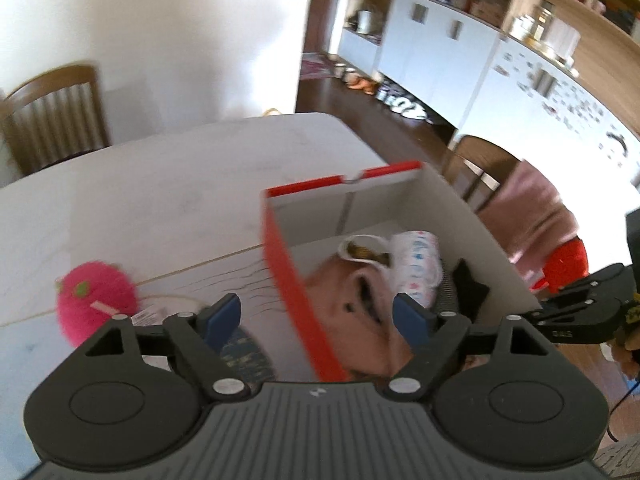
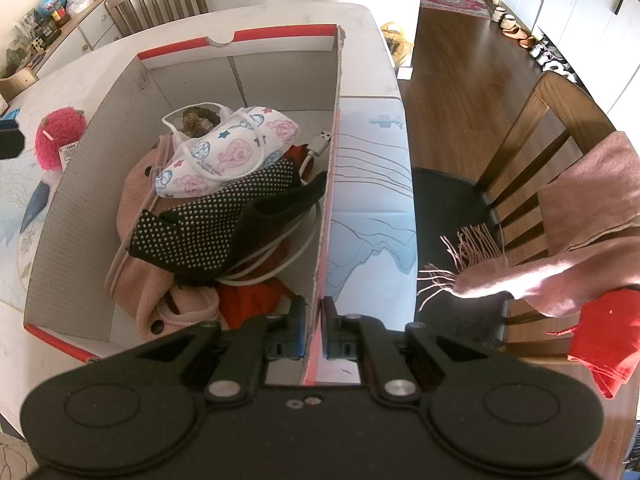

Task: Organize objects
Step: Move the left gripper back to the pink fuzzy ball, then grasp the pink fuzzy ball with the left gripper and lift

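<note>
The box sits open on the table, red outside, white inside, near the table's right edge. The right gripper is clamped tight on the box's right wall, one pad inside and one outside, with the thin card pinched between them. The left gripper hangs above the box's left wall with its jaws spread wide and nothing in them; the red wall runs up between the blue pads without touching either.

Inside the box lies a heap: a pink fleece at the bottom, a dotted black glove across it, a printed mask on top towards the far end, a white cable looping by the right wall with its plug up against that wall, and something orange-red underneath, perhaps cloth; it is mostly hidden.

Outside, just left of the box, a fuzzy pink toy rests on the table. A pink scarf hangs over a chair to the right.
</note>
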